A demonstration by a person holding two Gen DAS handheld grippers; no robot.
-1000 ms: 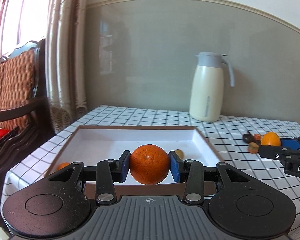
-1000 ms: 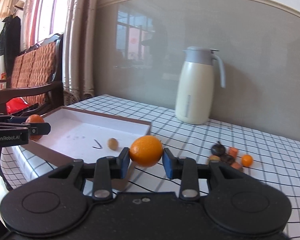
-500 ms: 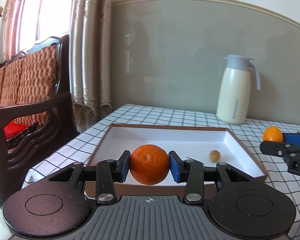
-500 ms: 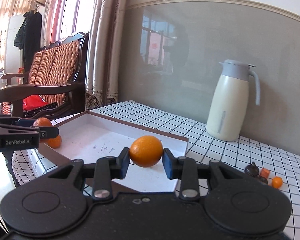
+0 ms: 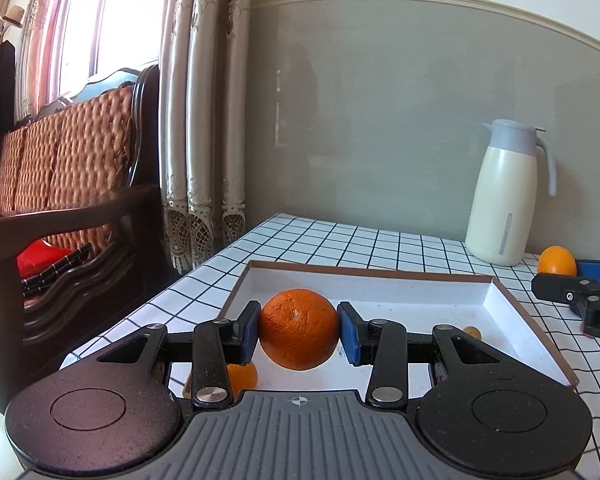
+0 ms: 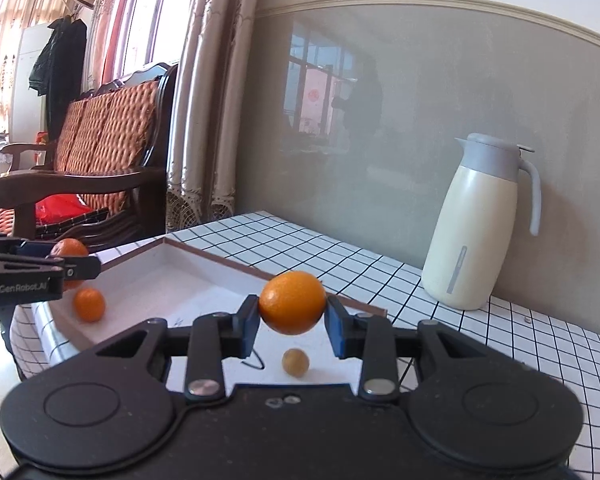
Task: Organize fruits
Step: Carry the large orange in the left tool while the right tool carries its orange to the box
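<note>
Left claw [image 5: 299, 334]: we have it clamped on a large orange [image 5: 299, 334], blue pads at the fruit's widest girth, one on each side, held above the near-left part of the white tray [image 5: 512, 312].
Right claw [image 6: 291, 322]: we hold a smoother, slightly smaller orange [image 6: 292, 303] the same way, across its middle, above the tray's right side.
Tray: it lies on the checked table [image 5: 340, 240], with the cream jug [image 5: 504, 196] standing beyond its far right corner.
Already in the tray: a small mandarin [image 6: 89, 304] near the left wall and a little tan round fruit [image 6: 295, 362] near the right claw; from this view we cannot tell what kind it is.
How the oranges handle: we judge them firm, moderately heavy for their size and springy in the peel. The pebbled skin should give the pads decent friction, though the round shape can roll out if pinched off-centre.
Where to hold: across the equator, as now. Too hard a squeeze would bruise or split the rind.
Setting down: we would lower each close to the tray floor before opening, since a round fruit rolls and may knock the mandarin.
</note>
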